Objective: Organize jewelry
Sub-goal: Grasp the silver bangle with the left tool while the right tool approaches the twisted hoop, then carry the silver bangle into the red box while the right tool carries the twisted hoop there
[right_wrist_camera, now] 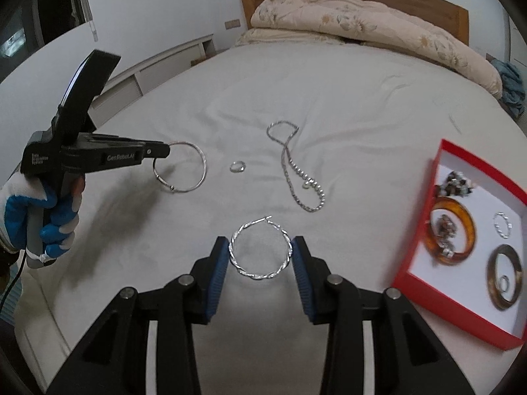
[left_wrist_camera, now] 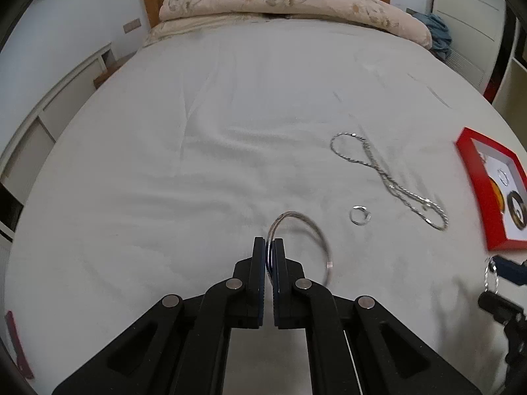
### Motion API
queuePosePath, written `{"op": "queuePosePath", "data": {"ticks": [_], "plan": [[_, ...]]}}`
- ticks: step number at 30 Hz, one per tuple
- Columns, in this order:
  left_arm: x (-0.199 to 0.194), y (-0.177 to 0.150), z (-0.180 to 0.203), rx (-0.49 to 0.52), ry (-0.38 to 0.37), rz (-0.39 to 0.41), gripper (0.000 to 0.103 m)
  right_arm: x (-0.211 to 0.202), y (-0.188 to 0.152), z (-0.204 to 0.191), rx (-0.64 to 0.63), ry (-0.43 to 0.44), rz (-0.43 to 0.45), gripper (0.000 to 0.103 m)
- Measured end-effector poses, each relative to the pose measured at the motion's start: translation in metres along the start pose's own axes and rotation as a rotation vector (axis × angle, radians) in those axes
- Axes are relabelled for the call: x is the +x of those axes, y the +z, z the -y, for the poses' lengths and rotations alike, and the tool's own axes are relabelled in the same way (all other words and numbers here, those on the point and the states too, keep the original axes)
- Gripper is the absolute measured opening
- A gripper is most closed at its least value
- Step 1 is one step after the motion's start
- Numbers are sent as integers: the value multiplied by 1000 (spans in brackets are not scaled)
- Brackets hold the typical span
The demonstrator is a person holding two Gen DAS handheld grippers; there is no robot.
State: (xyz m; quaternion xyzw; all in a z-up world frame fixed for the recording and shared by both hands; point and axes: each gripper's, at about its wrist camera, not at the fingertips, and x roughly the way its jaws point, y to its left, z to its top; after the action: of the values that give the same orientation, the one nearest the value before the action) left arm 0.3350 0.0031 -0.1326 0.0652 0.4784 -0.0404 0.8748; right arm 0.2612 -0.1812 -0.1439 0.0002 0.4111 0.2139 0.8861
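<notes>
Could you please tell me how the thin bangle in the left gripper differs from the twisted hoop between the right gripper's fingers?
The thin bangle is smooth wire; the twisted hoop is braided. The left gripper pinches the bangle's edge, jaws nearly together; the right gripper spans the hoop's whole width. Both are silver rings held over the bed.

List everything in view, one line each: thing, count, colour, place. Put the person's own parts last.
thin bangle: 1, silver, pinched in left gripper
twisted hoop: 1, silver, between right gripper's pads
small ring: 1, silver, on sheet between bangle and necklace
necklace: 1, silver, partly beaded, on sheet mid-bed
box: 1, red, white inside, at right on bed
amber bangle: 1, orange-brown, in box
dark bangle: 1, brown, in box
duvet: 1, beige floral, at headboard
bed sheet: 1, white
left gripper: 1, black, shut
right gripper: 1, black, blue pads
gloved hand: 1, blue and white, holds left gripper
</notes>
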Motion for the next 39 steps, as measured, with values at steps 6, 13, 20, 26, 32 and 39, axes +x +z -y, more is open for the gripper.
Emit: {"op": "queuePosePath", "data": {"ticks": [6,13,20,26,32,39], "plan": [[-35,-2,13,36,15,12,3,-42,-10,3,17,-9,31,37],[-73,9,58,96,-10,44,3,-84,-26,19,60,-35,54,37],[-92,36,141,187,-129,99,3,-118,-27,72,83,-123,63,37],[-86,63,229,246,-270,120,3,-130,-15,144,95,-217,50,37],[-58,79,302,269,-371,98,3,-114,3,202,97,-265,26,37],[-15,64,334,280,-419,8,3,-72,14,244,77,-258,-31,37]]}}
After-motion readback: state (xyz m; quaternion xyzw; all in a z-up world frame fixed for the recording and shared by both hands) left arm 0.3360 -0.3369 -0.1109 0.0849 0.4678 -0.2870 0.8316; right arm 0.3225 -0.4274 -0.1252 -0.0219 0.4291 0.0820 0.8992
